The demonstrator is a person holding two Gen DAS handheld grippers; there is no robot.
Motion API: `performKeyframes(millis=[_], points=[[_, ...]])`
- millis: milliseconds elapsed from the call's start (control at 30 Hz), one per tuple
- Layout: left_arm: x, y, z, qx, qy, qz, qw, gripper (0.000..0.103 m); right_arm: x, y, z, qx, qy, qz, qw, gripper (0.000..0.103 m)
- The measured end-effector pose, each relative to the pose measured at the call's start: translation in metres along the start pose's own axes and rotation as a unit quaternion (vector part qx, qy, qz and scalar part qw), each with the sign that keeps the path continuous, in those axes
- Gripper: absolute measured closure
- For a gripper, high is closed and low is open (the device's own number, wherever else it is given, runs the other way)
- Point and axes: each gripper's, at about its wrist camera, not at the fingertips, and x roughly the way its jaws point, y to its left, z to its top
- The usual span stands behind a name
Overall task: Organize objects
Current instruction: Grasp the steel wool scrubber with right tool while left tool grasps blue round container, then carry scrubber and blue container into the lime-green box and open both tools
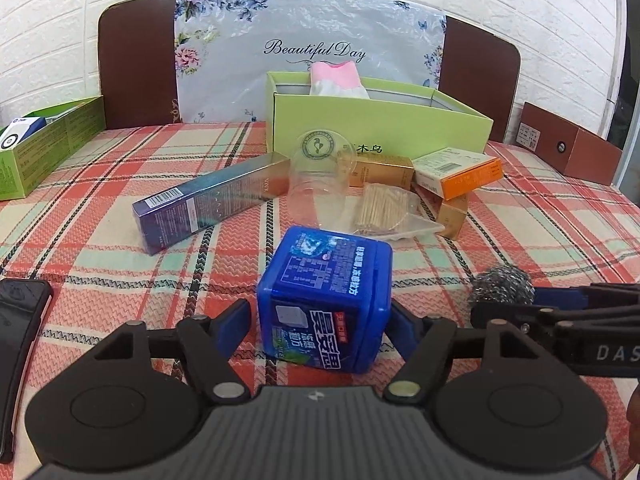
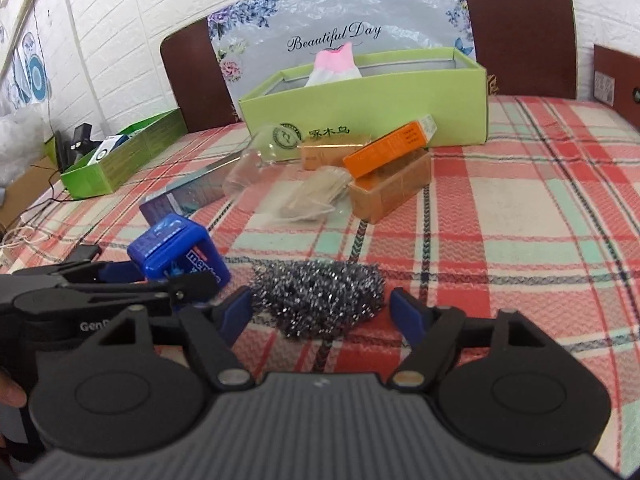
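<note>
While both claws gape ungripping, the left claw (image 1: pixel 320 316) straddles the blue box (image 1: pixel 325 300) at lower centre; the right claw (image 2: pixel 320 312) brackets the scourer (image 2: pixel 320 296)

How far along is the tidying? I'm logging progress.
Done: a pink-and-white cloth lies in the light green box. In hand: left gripper brackets the blue plastic cube container; right gripper brackets the steel wool scrubber. Left: the long purple carton.
</note>
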Motion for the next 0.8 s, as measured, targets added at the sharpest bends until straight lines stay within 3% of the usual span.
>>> performKeyframes(millis=[200, 333, 800], points=[[0.001, -0.004, 0.003, 0.004, 0.000, 0.001, 1.0000, 0.039, 0.000, -0.002, -0.001, -0.002, -0.004, 0.006, 1.000, 0.064], [-0.005, -0.006, 0.009, 0.002, -0.008, -0.008, 0.9999, 0.040, -0.006, -0.002, 0.000, -0.006, -0.013, 0.010, 1.000, 0.071], [-0.024, -0.020, 0.058, 0.031, -0.077, -0.023, 0.9963, 0.043, -0.043, -0.008, 0.034, -0.025, -0.097, 0.010, 0.995, 0.072]])
